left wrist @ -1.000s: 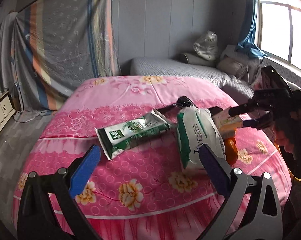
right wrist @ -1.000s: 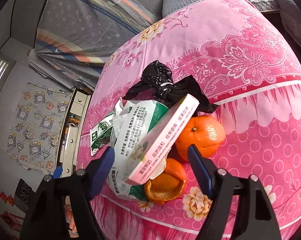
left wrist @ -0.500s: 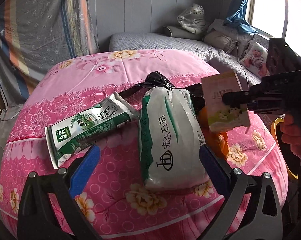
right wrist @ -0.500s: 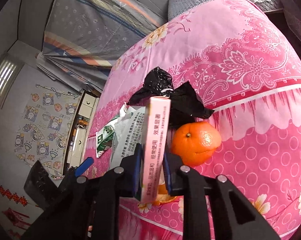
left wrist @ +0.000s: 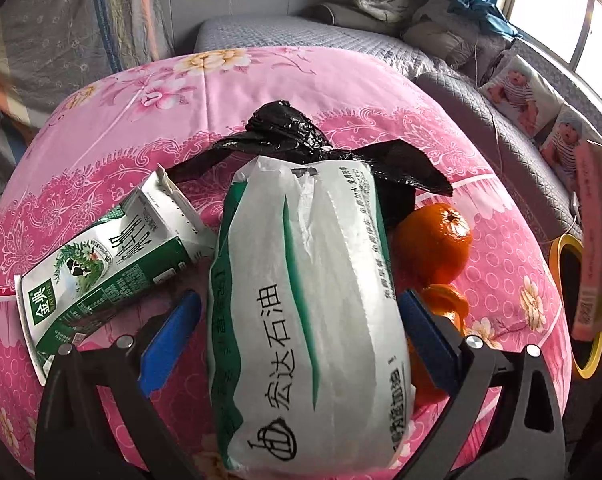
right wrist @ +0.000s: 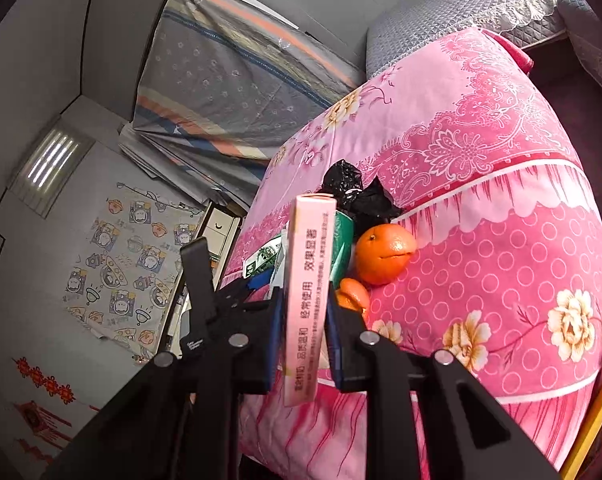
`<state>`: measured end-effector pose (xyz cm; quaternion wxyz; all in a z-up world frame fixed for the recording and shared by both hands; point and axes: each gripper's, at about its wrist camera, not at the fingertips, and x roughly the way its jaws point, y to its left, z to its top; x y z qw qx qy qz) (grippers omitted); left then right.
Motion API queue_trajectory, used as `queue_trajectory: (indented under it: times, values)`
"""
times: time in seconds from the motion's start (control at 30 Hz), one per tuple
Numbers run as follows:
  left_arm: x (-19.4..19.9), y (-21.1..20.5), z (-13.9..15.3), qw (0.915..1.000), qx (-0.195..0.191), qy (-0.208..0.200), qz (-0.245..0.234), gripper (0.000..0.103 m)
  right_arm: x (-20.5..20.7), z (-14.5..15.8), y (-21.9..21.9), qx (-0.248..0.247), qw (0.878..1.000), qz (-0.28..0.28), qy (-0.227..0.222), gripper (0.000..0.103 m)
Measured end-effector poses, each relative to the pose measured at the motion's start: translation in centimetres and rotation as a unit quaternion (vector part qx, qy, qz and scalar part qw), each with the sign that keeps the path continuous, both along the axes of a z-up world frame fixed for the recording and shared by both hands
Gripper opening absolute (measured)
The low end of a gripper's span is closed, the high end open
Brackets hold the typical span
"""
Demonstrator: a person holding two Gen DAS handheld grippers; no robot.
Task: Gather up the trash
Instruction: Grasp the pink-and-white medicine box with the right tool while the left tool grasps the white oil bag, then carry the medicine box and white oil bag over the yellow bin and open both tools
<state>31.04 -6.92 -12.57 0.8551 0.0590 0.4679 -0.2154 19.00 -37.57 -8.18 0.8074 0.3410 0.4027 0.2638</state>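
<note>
On the pink flowered table cover (left wrist: 261, 92) lie a white and green plastic bag (left wrist: 309, 312), a green milk carton (left wrist: 105, 264), a crumpled black bag (left wrist: 297, 136), a whole orange (left wrist: 433, 240) and orange peel (left wrist: 445, 304). My left gripper (left wrist: 297, 336) is open, its blue pads on either side of the white bag. My right gripper (right wrist: 303, 336) is shut on a pink box (right wrist: 307, 296), held upright and lifted off the table. The box also shows at the right edge of the left wrist view (left wrist: 597, 240).
A yellow-rimmed bin (left wrist: 577, 304) stands on the floor at the table's right. A grey quilted bed (left wrist: 341, 36) with pillows and bags lies behind. A covered cabinet (right wrist: 229, 80) and a small drawer unit (right wrist: 217, 232) stand by the far wall.
My right gripper closed on the pink box and lifted it away to the right, toward the bin. My left gripper moved in closer and now straddles the white bag.
</note>
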Motion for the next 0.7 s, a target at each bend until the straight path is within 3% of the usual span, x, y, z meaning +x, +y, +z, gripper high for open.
queue_trajectory:
  times: [0.03,0.1,0.13,0.2,0.3,0.47,0.57,0.7]
  values:
    - [0.4,0.0,-0.3,1.0,0.0,0.005,0.003,0.093,-0.4,0.0,-0.2,0.002,1.0,-0.001,-0.001,0.019]
    - [0.9,0.0,-1.2,0.9997,-0.007,0.024,0.007,0.074,-0.9,0.0,-0.6,0.007,1.0,-0.004,-0.002,0.019]
    - [1.0,0.1,-1.4,0.9995,-0.011,0.029,0.01,0.074,-1.1,0.0,-0.7,0.008,1.0,-0.006,-0.003,0.019]
    - [0.8,0.2,-1.3,0.9997,-0.012,0.02,0.01,0.055,-1.6,0.0,-0.9,0.011,1.0,-0.007,-0.004,0.019]
    - [-0.3,0.7,-0.1,0.9997,-0.023,-0.003,0.01,0.041,-1.9,-0.1,-0.9,0.016,1.0,-0.005,-0.005,0.019]
    - [-4.0,2.6,3.6,0.9958,-0.062,-0.066,-0.009,0.039,-2.7,0.2,-0.4,0.019,1.0,0.003,-0.01,0.019]
    - [-7.5,4.8,6.4,0.9874,-0.088,-0.13,-0.013,0.039,-3.2,0.3,0.1,0.021,1.0,0.011,-0.011,0.019]
    - [-11.4,8.7,9.4,0.9758,-0.113,-0.187,0.019,0.039,-3.7,0.7,1.2,0.021,0.999,0.028,-0.015,0.019]
